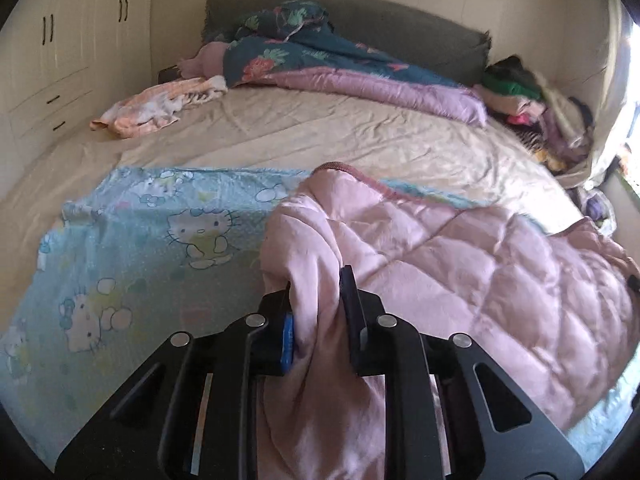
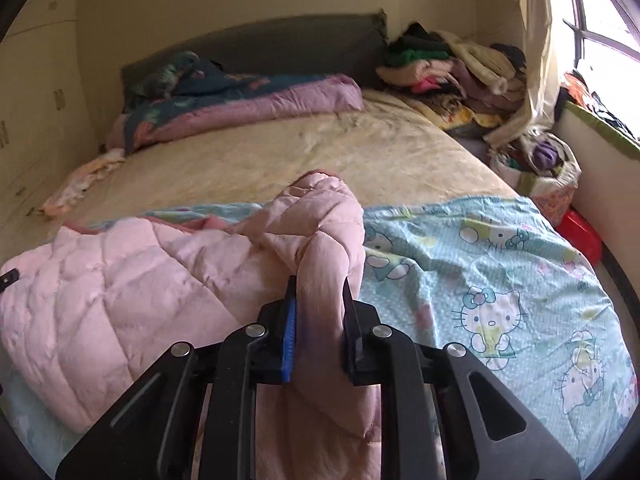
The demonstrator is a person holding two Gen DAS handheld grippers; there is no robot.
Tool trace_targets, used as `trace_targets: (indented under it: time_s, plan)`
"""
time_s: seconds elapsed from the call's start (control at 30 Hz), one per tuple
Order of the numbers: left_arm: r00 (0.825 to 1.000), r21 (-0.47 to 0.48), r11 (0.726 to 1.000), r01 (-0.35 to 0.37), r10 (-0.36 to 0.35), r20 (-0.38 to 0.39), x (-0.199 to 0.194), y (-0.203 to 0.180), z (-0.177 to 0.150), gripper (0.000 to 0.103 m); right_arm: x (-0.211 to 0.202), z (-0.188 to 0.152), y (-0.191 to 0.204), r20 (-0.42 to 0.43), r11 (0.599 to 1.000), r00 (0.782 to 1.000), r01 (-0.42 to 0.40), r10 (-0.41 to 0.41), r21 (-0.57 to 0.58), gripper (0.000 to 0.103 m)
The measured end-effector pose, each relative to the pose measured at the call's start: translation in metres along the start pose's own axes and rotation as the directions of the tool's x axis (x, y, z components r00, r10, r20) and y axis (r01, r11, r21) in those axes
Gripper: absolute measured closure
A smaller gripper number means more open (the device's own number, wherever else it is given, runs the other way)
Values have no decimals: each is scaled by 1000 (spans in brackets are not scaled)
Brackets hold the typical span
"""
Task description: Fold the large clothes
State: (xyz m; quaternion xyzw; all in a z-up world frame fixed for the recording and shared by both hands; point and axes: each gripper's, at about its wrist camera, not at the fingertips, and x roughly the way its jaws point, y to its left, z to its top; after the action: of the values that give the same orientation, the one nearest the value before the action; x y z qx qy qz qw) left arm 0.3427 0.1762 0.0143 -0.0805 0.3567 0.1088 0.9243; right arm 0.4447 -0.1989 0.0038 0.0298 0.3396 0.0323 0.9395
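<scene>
A pink quilted jacket (image 1: 460,264) lies on a light blue cartoon-cat sheet (image 1: 152,236) at the near end of the bed. My left gripper (image 1: 318,280) is shut on a bunched part of the jacket, which rises between its fingers. In the right wrist view the same pink jacket (image 2: 120,280) spreads to the left over the blue sheet (image 2: 500,280). My right gripper (image 2: 319,284) is shut on another fold of the jacket, lifted a little off the sheet.
The beige bed (image 1: 320,136) stretches ahead. A dark floral and purple quilt (image 1: 340,68) lies by the grey headboard (image 1: 400,28). A peach cloth (image 1: 160,104) lies far left. A clothes pile (image 2: 452,68) sits at the far right corner, a bag (image 2: 540,168) and red box (image 2: 580,236) beside the bed.
</scene>
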Motion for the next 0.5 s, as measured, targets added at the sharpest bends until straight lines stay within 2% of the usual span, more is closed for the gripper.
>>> trace_targets:
  time_s: [0.13,0.37,0.47,0.5]
  plan:
    - [998,-3,1000,-23,23,-59,33,4,-10,92,43,-12,-4,-102,999,994,45,-42,24,86]
    - [998,3,999,-32,33,-53,36,2,-18,88,63,-35,-4,-153,997,986,67,-62,24,85]
    - [998,-12,999,-34,34,-45,28,3,-18,85,58,-35,-5,-168,997,983,74,-67,37,79]
    - [999,-15,999,-34,33,-43,25,3,-17,81,55,-35,-6,-171,996,983,77,-69,41,72]
